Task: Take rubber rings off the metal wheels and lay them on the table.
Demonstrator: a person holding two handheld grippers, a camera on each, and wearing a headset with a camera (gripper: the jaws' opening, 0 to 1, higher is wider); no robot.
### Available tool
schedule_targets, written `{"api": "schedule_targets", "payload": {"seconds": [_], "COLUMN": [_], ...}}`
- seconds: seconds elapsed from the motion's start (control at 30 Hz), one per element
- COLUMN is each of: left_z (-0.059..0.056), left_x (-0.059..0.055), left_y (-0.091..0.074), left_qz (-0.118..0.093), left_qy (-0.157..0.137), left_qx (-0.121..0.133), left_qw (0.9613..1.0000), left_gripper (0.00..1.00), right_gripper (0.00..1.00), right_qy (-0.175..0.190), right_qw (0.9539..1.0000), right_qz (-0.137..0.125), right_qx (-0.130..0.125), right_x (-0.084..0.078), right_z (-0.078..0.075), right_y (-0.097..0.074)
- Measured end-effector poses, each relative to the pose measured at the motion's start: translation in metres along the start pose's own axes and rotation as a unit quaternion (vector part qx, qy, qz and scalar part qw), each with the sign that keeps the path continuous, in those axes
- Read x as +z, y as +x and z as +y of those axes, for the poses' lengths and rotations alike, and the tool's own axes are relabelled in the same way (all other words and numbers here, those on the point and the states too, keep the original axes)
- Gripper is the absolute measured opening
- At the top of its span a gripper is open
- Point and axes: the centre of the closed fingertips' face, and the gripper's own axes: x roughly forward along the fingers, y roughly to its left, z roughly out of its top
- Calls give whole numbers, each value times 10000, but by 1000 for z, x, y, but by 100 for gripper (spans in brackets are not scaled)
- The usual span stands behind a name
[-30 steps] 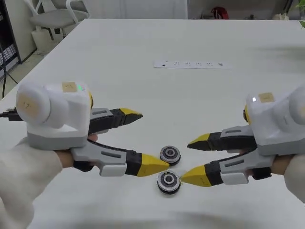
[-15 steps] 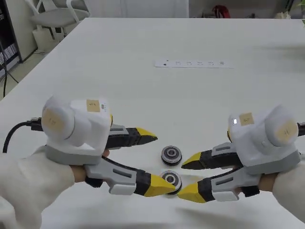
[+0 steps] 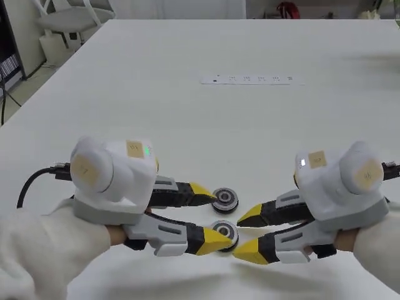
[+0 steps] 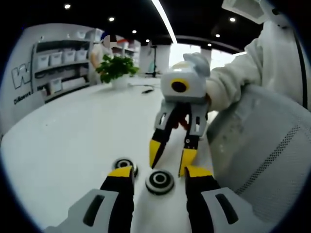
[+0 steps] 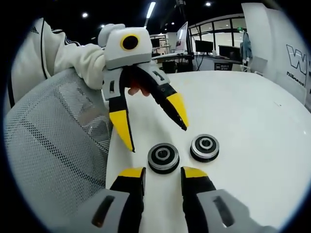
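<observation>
Lower centre, a black-rubber-ringed round metal wheel (image 3: pixel 225 230) lies partly hidden between left claw (image 3: pixel 222 220) and right claw (image 3: pixel 237 237), both spread.

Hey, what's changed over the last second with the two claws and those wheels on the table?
The left claw slid right and the right claw slid left, closing in on the near wheel; their open tips now flank it. Nothing was gripped. The near wheel and the far wheel stayed put on the table, rubber rings still on.
</observation>
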Motion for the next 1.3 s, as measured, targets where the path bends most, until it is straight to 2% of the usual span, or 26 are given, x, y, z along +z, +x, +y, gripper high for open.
{"api": "schedule_targets", "payload": {"seconds": [0.13, 0.3, 0.53, 0.7, 0.8, 0.87, 0.93, 1.03, 1.3], "left_z": [-1, 1, 0, 0, -4, -3, -2, -2, 0], "left_x": [-5, -13, -15, -15, -21, -19, -20, -21, -21], "left_y": [3, 6, 8, 9, 12, 14, 14, 14, 14], "left_qz": [66, 87, 106, 85, 164, 114, 142, 166, 21], "left_qy": [52, -115, -12, -24, -32, 97, 76, 332, 513], "left_qx": [-45, -24, -30, -29, -139, -132, -115, -143, -140], "left_qw": [10000, 9999, 9999, 10000, 9998, 9998, 9998, 9992, 9986], "left_gripper": [39, 35, 24, 23, 21, 19, 18, 14, 14], "right_gripper": [22, 21, 18, 17, 17, 17, 16, 16, 15], "right_qy": [11, 6, -36, -22, -29, -25, -34, -33, -80], "right_qw": [10000, 10000, 10000, 10000, 10000, 10000, 10000, 10000, 9999], "right_qz": [-11, -25, 0, -2, -6, -10, -11, -18, -15], "right_qx": [-16, -35, -35, -67, -78, -73, -73, -72, -83], "right_x": [0, 0, -2, -2, -2, -2, -2, -2, -2], "right_z": [0, 0, 0, -2, -2, -2, -2, -2, -2], "right_y": [0, 1, 2, 2, 2, 2, 2, 2, 3]}}
